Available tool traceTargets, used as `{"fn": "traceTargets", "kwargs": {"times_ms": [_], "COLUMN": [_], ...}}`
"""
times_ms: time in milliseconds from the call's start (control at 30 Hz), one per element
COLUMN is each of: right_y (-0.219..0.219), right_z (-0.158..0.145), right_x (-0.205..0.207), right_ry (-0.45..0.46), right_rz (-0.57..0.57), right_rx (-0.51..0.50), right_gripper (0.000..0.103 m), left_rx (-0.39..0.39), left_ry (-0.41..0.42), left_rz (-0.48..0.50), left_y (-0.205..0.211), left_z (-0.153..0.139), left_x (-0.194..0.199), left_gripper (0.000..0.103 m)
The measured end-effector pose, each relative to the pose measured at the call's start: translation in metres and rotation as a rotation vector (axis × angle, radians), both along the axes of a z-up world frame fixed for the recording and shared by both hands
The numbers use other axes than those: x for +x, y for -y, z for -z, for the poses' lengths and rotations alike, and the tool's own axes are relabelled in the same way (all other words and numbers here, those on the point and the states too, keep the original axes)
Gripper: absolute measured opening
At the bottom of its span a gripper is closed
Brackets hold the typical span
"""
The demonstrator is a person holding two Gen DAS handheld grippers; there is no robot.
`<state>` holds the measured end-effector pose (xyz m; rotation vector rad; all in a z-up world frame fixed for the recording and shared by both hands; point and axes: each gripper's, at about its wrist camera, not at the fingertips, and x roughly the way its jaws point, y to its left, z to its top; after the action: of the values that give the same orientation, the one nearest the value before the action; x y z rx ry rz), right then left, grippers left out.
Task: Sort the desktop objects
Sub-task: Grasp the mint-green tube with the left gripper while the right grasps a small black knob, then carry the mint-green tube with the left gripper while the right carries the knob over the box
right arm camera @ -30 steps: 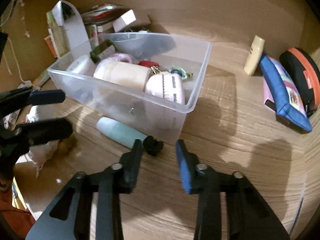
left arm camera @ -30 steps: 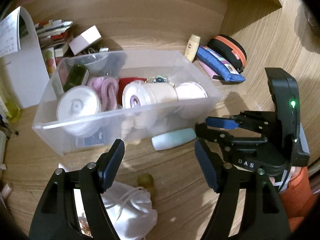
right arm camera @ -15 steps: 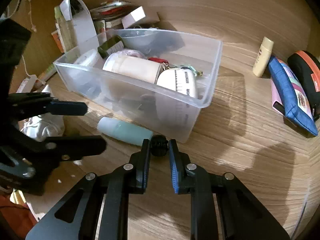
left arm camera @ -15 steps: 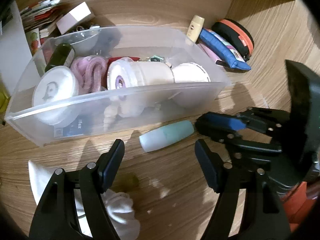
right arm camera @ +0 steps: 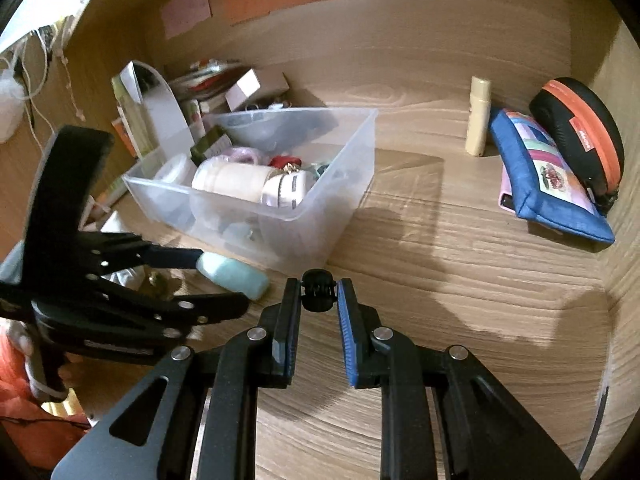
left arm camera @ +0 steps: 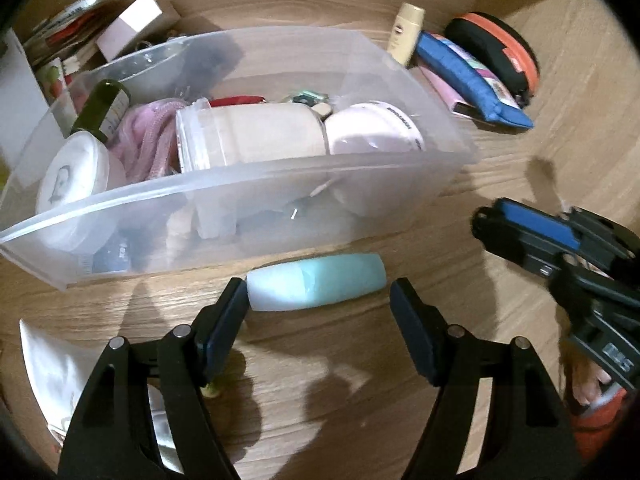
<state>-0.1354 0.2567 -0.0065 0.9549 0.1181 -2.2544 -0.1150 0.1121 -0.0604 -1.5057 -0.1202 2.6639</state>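
Observation:
A clear plastic bin (left arm camera: 280, 184) (right arm camera: 344, 184) on the wooden desk holds jars, a pink cord and a dark bottle. A pale teal bottle (left arm camera: 316, 282) (right arm camera: 234, 274) lies on its side in front of the bin. My left gripper (left arm camera: 318, 312) is open, its fingertips on either side of the teal bottle. My right gripper (right arm camera: 318, 300) is shut on a small black clip (right arm camera: 317, 290) and holds it above the desk, right of the teal bottle. The right gripper also shows in the left wrist view (left arm camera: 520, 232).
A cream tube (right arm camera: 478, 120), a blue pouch (right arm camera: 548, 180) and a black-and-orange case (right arm camera: 580, 132) stand at the back right. Books and a pink box (left arm camera: 132, 24) lie behind the bin. A white cloth bag (left arm camera: 60, 372) sits at the near left.
My right gripper closed on the black clip and lifted it off the desk. My left gripper moved forward until its open fingers bracket the teal bottle.

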Motion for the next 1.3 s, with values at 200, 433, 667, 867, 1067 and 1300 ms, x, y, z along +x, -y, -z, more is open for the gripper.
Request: {"fn": "traceTargets", "kwargs": {"times_ms": [200,433,667,867,1067,1300], "right_y": [-0.006,-0.01,-0.009,-0.007,0.005,0.021], "right_z": [-0.007,-0.008,-0.009,-0.018,-0.036,-0.049], "right_x": [0.001,0.001,-0.002,0.001,0.001,0.0], "right_ry": [-0.016,-0.006,-0.001,-0.021,-0.064,-0.098], "right_rz": [-0.016,-0.014,0.002,0.022,0.022,0.031], "right_rx": [-0.054,-0.076,-0.068,-0.061,-0.068,-0.05], "right_gripper": [0.017,0.017,0.017,0.017,0.017,0.017], "left_rx": [-0.073,-0.075,-0.017,0.012,0.035,0.031], "left_ry": [-0.017,-0.068,-0.108,-0.195,-0.292,-0.342], "left_rz": [-0.024,-0.029,-0.014,0.004,-0.015,-0.071], "left_y": [-0.015,-0.016,-0.006,0.006,0.031,0.073], "left_z": [0.005,0.004,-0.015,-0.047,-0.078,-0.096], "left_x": [-0.003,-0.002,0.015,0.032,0.041,0.041], "left_gripper": [0.081,0.073,0.073,0.073,0.073,0.073]}}
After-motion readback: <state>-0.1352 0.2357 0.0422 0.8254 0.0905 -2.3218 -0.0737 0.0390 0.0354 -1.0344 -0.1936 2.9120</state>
